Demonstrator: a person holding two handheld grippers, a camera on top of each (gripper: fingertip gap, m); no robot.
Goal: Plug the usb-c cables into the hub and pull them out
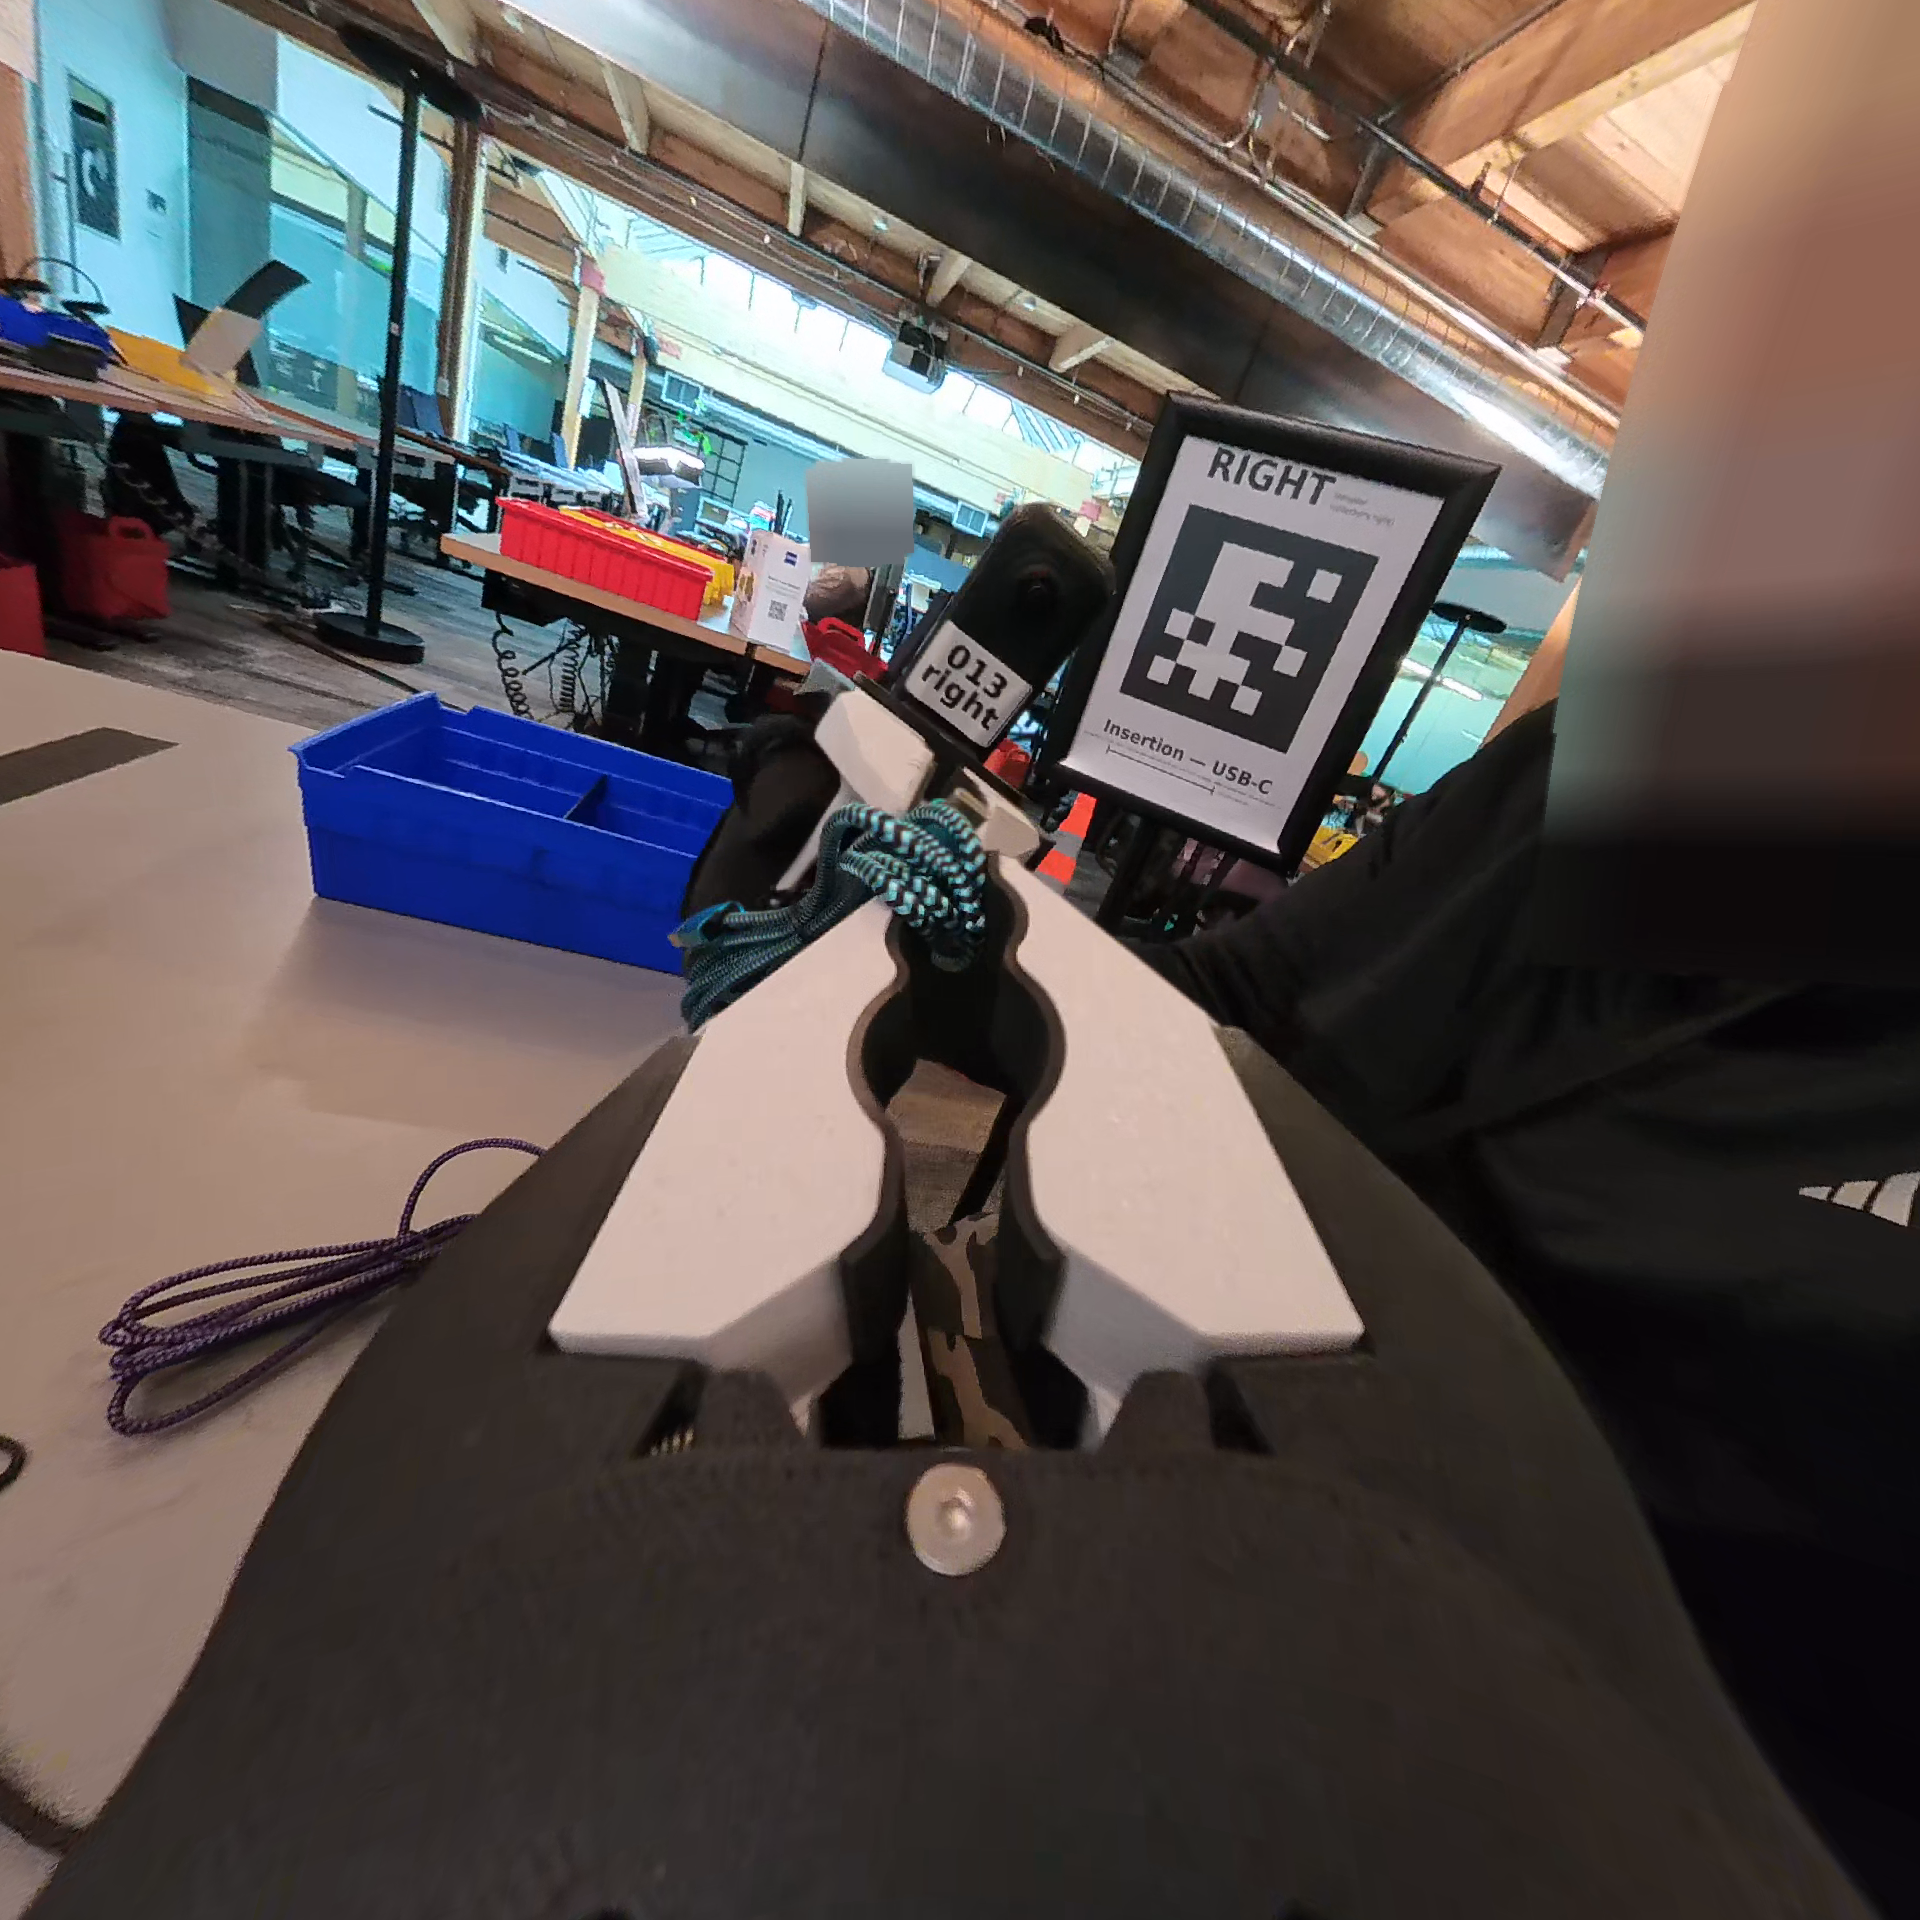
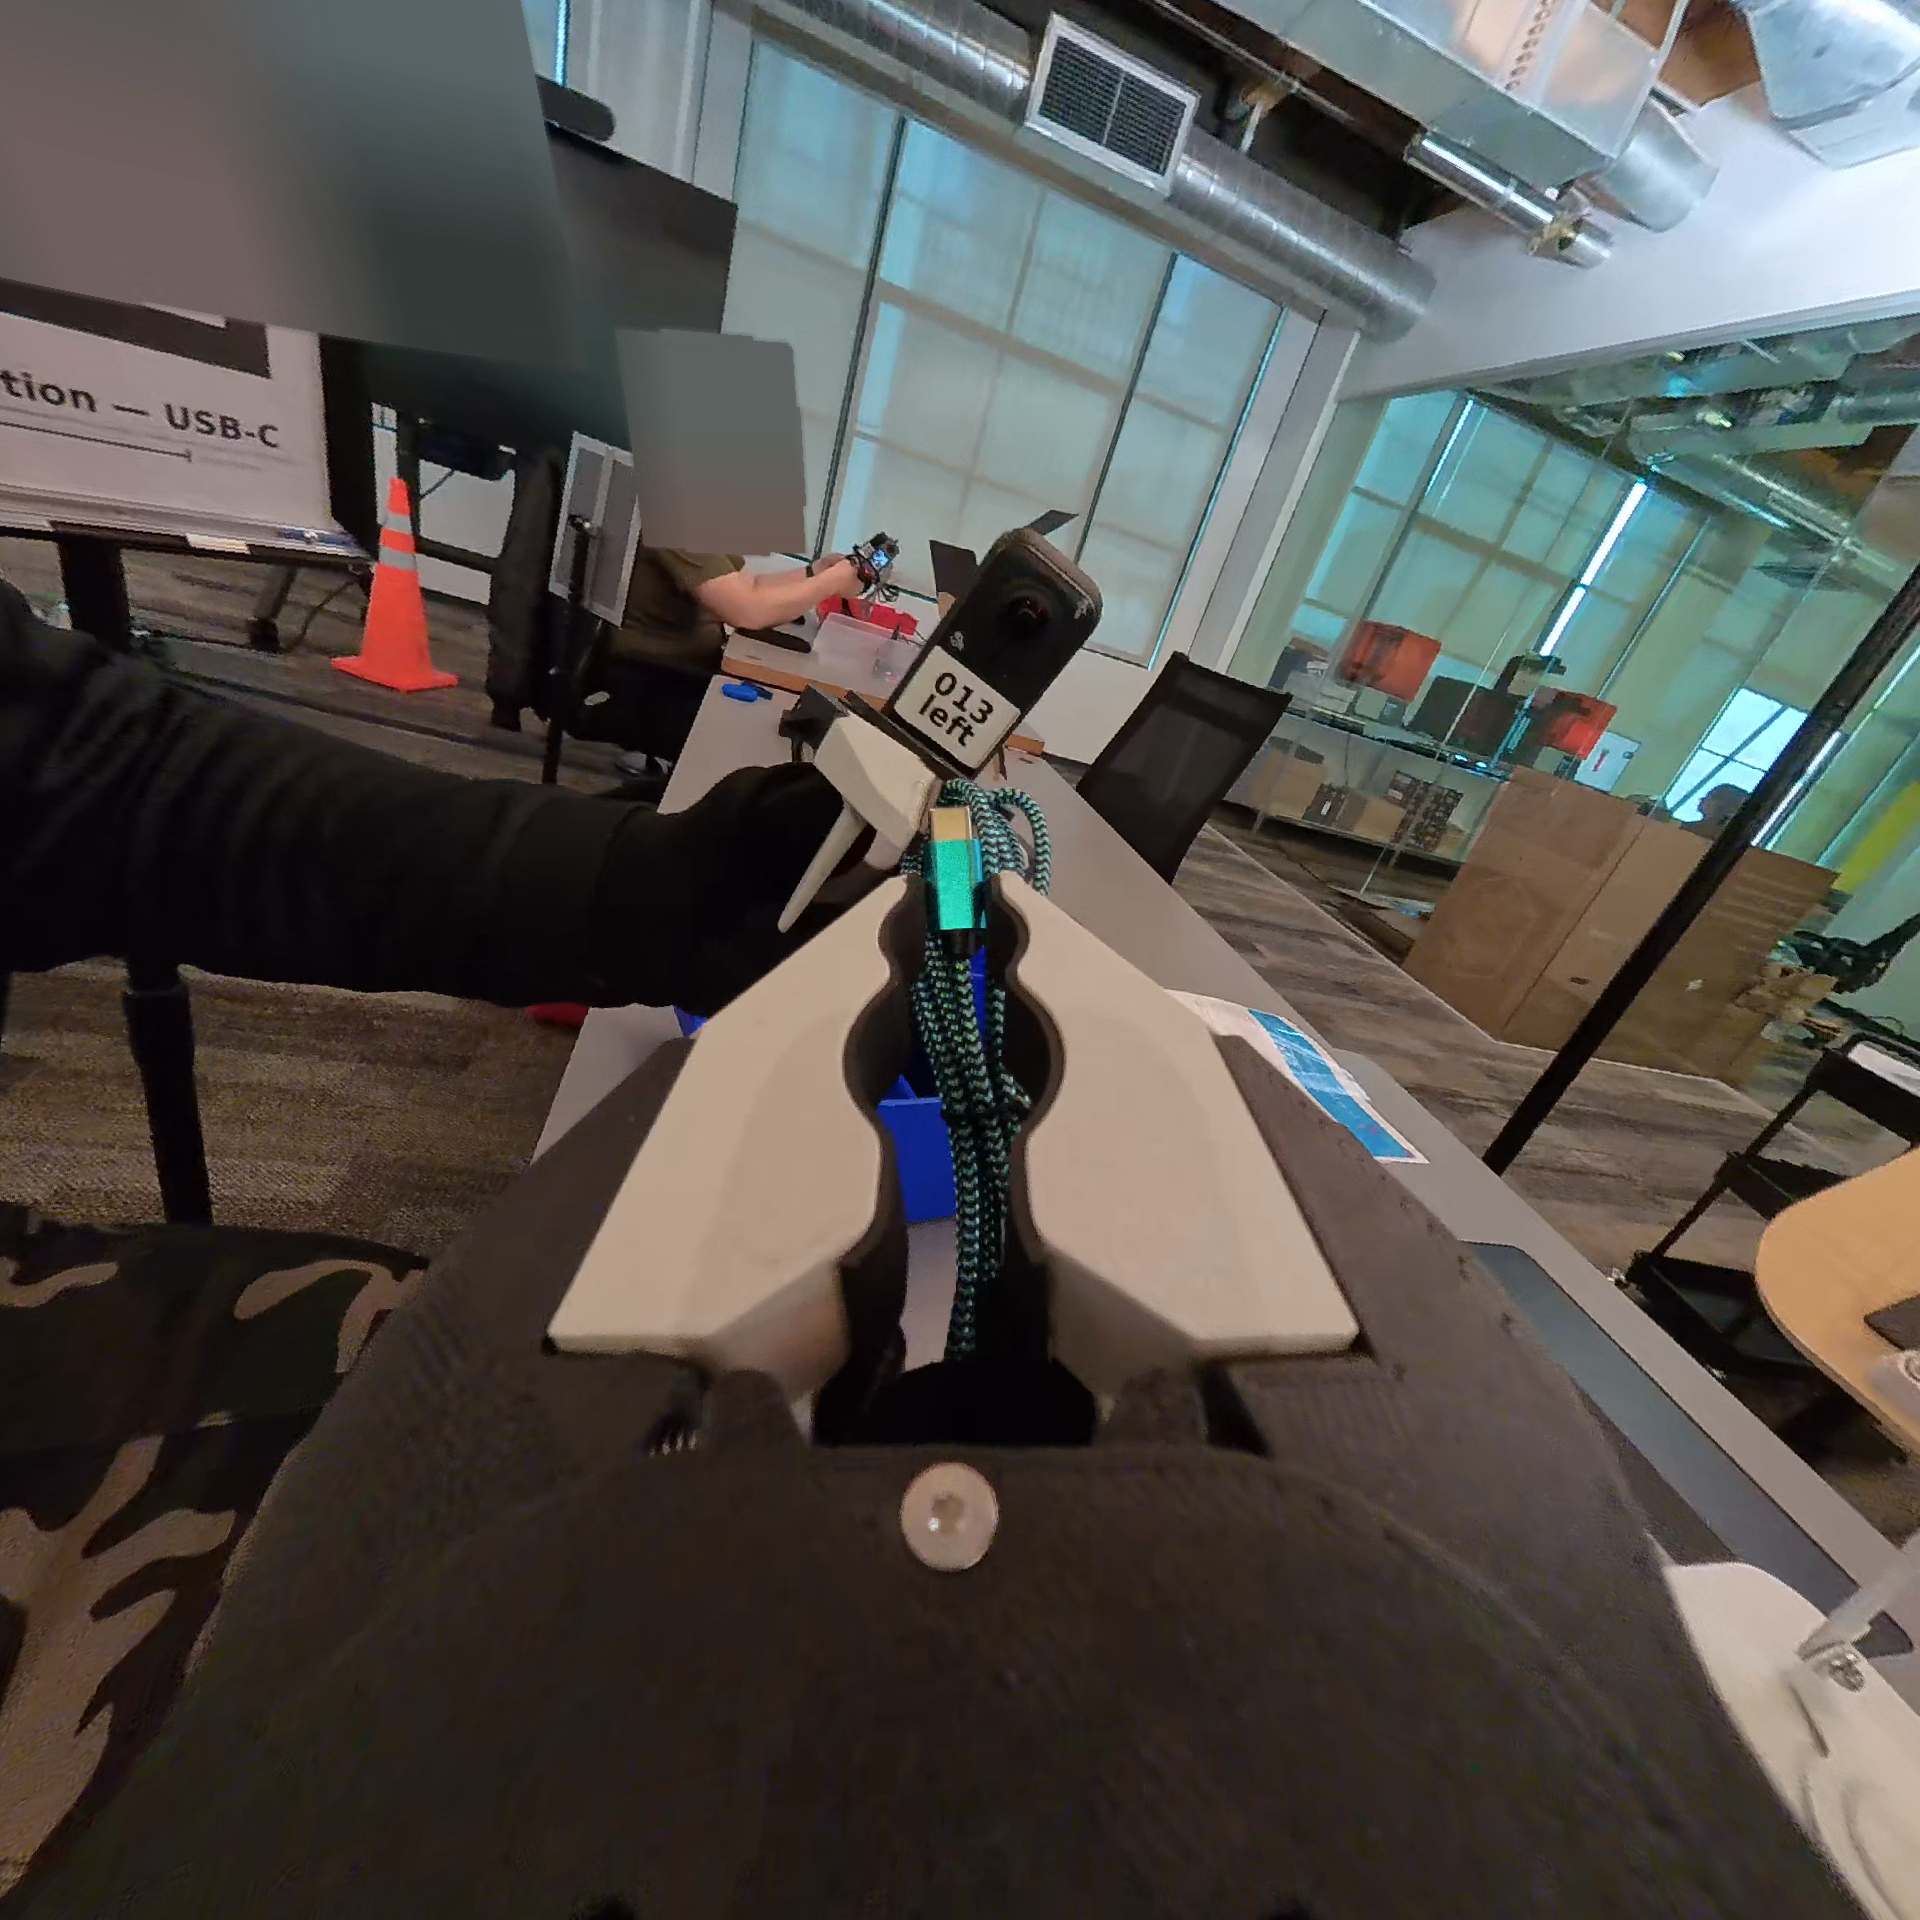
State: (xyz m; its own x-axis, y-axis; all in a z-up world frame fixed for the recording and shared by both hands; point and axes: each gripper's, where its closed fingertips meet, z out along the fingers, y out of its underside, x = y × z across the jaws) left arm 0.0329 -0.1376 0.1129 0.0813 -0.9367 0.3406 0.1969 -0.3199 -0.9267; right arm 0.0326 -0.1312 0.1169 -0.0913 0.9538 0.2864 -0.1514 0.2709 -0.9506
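Teal braided usb-c cable coiled, plug up; purple cable on table.

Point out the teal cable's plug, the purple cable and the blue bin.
Plug (image 2: 956,883): right wrist view, its teal shell.
Purple cable (image 1: 260,1299): left wrist view, its coiled loops.
Blue bin (image 1: 488,862): left wrist view, its front wall.

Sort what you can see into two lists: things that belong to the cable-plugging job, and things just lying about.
Belongs to the job:
teal braided cable
purple braided cable
left tool
right tool

Lying about:
blue bin
framed sign
orange cone
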